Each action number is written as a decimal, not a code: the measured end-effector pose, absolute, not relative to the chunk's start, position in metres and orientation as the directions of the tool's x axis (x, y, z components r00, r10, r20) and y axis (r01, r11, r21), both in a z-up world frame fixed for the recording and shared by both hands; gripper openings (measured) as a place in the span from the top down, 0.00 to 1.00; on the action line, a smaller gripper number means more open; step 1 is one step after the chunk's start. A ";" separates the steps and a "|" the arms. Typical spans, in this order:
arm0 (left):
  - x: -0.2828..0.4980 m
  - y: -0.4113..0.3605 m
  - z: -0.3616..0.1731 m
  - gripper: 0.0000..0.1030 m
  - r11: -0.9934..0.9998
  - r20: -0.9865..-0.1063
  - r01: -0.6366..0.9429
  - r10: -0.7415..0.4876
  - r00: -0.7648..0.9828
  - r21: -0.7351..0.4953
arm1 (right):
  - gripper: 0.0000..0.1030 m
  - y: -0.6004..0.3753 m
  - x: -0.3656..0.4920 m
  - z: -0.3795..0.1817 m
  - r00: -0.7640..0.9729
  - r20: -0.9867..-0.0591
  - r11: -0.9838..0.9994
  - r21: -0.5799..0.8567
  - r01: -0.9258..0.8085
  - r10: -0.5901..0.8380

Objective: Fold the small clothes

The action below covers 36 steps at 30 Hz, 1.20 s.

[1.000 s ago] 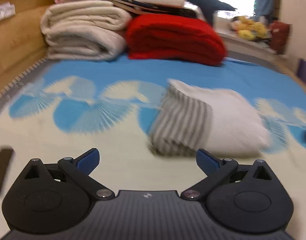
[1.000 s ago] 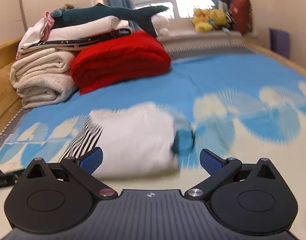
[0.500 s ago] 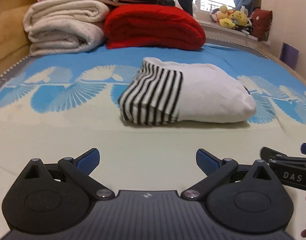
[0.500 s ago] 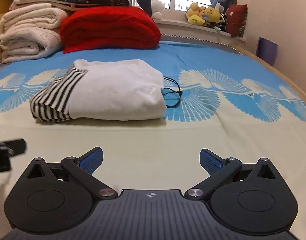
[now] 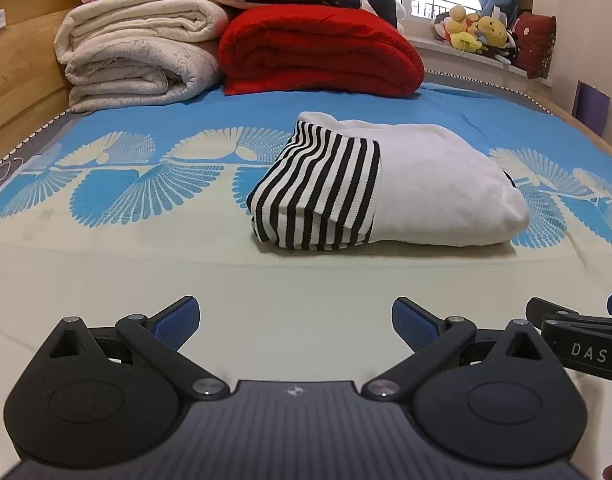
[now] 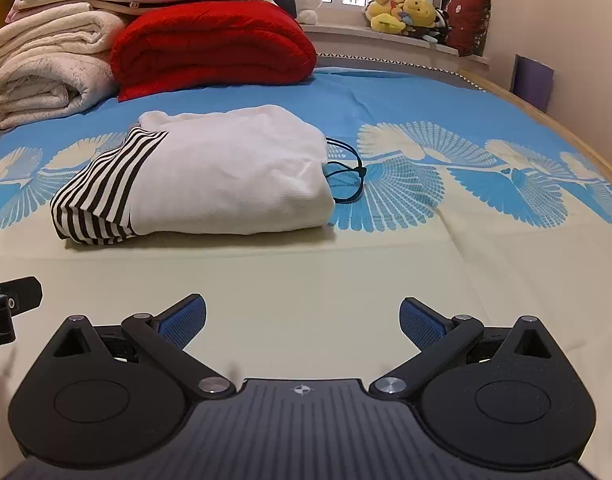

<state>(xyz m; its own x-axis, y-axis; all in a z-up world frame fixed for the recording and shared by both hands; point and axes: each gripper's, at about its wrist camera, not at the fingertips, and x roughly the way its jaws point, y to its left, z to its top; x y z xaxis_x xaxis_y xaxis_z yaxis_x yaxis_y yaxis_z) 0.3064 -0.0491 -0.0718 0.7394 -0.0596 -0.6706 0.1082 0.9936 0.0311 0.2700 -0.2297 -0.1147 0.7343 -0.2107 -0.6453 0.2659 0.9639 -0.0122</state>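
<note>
A folded white garment with a black-and-white striped part [image 5: 406,184] lies on the bed sheet; in the right wrist view [image 6: 209,176] its black drawstring [image 6: 348,176] trails out on the right. My left gripper [image 5: 295,322] is open and empty, low over the cream part of the sheet, well short of the garment. My right gripper [image 6: 301,322] is open and empty too, equally far back. The right gripper's side shows at the right edge of the left wrist view [image 5: 578,344].
Rolled cream quilts [image 5: 141,60], a folded red blanket [image 5: 318,52] and stacked bedding lie at the head of the bed. Plush toys [image 5: 478,32] sit on the windowsill. A wooden bed frame [image 5: 17,80] runs along the left. A wall stands at right.
Both grippers have pulled back from the folded garment and settled low over the sheet; the views went from blurred to steady. The garment stays folded in place.
</note>
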 end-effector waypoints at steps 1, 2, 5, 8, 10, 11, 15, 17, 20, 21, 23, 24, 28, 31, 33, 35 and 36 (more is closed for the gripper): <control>0.306 -0.050 -0.072 0.01 0.993 -0.670 0.110 -0.060 0.740 0.033 | 0.01 -0.230 0.269 -0.115 0.733 -0.646 0.964 -0.012 0.267 -0.212; 0.306 -0.050 -0.072 0.01 0.993 -0.670 0.111 -0.061 0.740 0.032 | 0.01 -0.231 0.269 -0.115 0.732 -0.647 0.963 -0.011 0.268 -0.211; 0.306 -0.050 -0.073 0.01 0.993 -0.671 0.111 -0.061 0.739 0.033 | 0.01 -0.232 0.268 -0.115 0.731 -0.650 0.964 -0.008 0.267 -0.207; 0.307 -0.051 -0.073 0.01 0.993 -0.671 0.110 -0.057 0.739 0.037 | 0.01 -0.232 0.267 -0.116 0.729 -0.653 0.965 -0.007 0.262 -0.203; 0.307 -0.051 -0.074 0.01 0.993 -0.670 0.107 -0.053 0.740 0.041 | 0.01 -0.231 0.267 -0.116 0.730 -0.653 0.966 -0.007 0.259 -0.200; 0.307 -0.051 -0.074 0.01 0.993 -0.670 0.106 -0.051 0.741 0.041 | 0.01 -0.231 0.267 -0.116 0.731 -0.653 0.966 -0.007 0.258 -0.199; 0.308 -0.052 -0.074 0.01 0.994 -0.672 0.104 -0.048 0.739 0.043 | 0.01 -0.230 0.268 -0.115 0.732 -0.653 0.967 -0.005 0.256 -0.197; 0.308 -0.052 -0.074 0.01 0.994 -0.672 0.103 -0.045 0.739 0.046 | 0.01 -0.229 0.268 -0.115 0.731 -0.653 0.966 -0.005 0.257 -0.197; 0.308 -0.052 -0.074 0.01 0.994 -0.671 0.102 -0.045 0.740 0.046 | 0.01 -0.229 0.268 -0.115 0.731 -0.653 0.966 -0.004 0.257 -0.197; 0.308 -0.052 -0.074 0.01 0.994 -0.670 0.102 -0.045 0.741 0.046 | 0.01 -0.229 0.268 -0.115 0.731 -0.653 0.966 -0.004 0.257 -0.198; 0.308 -0.052 -0.074 0.01 0.994 -0.670 0.101 -0.044 0.741 0.047 | 0.01 -0.230 0.269 -0.115 0.731 -0.653 0.966 -0.004 0.259 -0.199; 0.308 -0.052 -0.075 0.01 0.994 -0.670 0.100 -0.042 0.741 0.048 | 0.01 -0.230 0.269 -0.115 0.731 -0.653 0.966 -0.003 0.259 -0.198; 0.308 -0.051 -0.075 0.01 0.994 -0.670 0.097 -0.038 0.742 0.052 | 0.01 -0.229 0.269 -0.116 0.730 -0.655 0.966 -0.001 0.257 -0.195; 0.308 -0.052 -0.075 0.01 0.994 -0.670 0.095 -0.036 0.742 0.053 | 0.01 -0.228 0.269 -0.116 0.730 -0.656 0.967 0.001 0.253 -0.191; 0.308 -0.052 -0.075 0.01 0.994 -0.670 0.095 -0.034 0.741 0.053 | 0.01 -0.228 0.269 -0.117 0.730 -0.656 0.968 0.002 0.252 -0.189; 0.308 -0.052 -0.075 0.01 0.994 -0.670 0.096 -0.035 0.741 0.054 | 0.01 -0.228 0.268 -0.117 0.730 -0.657 0.968 0.003 0.252 -0.188; 0.308 -0.052 -0.075 0.01 0.994 -0.670 0.094 -0.033 0.741 0.055 | 0.01 -0.228 0.268 -0.117 0.730 -0.657 0.968 0.004 0.252 -0.188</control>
